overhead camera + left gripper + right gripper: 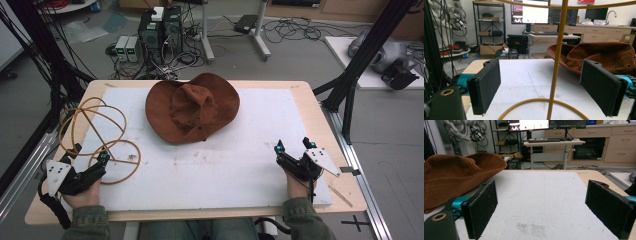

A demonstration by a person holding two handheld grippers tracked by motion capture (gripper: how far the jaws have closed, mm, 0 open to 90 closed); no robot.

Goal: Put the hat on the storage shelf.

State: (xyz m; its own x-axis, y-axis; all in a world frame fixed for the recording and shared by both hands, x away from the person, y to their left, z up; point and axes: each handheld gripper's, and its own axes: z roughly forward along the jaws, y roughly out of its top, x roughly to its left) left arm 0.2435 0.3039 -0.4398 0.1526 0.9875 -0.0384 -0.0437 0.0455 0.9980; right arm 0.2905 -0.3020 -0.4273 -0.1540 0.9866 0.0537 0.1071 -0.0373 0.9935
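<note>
Working at the bench: a person seated at the near edge holds a two-jaw gripper in each hand, both low over the white surface.
Bench (300, 107): a wooden top covered with a white sheet; floor clutter, cables and equipment lie beyond its far edge.
Hat (192, 107): a brown, floppy wide-brimmed hat lies at the far middle of the sheet, crown up and crumpled, well apart from both grippers; nothing is touching it.
Wire frame (97, 132): a yellow frame of rings and curved rods, apparently a hat stand or form, sits on the left part of the bench, beside the hat but apart from it.
Left gripper (90, 156): at the near left, jaws wide apart and set on either side of the frame; in the left gripper view an upright yellow rod (556, 62) rises between the two black pads without touching either.
Right gripper (295, 145): at the near right, jaws spread and empty, pointed across bare sheet, with the hat off to its left.
Progress: judged early. The left gripper looks lined up to take hold of the frame, but no grip is made; the hat is not yet on the frame, so the grasp and any joining of hat and frame remain to do.
</note>
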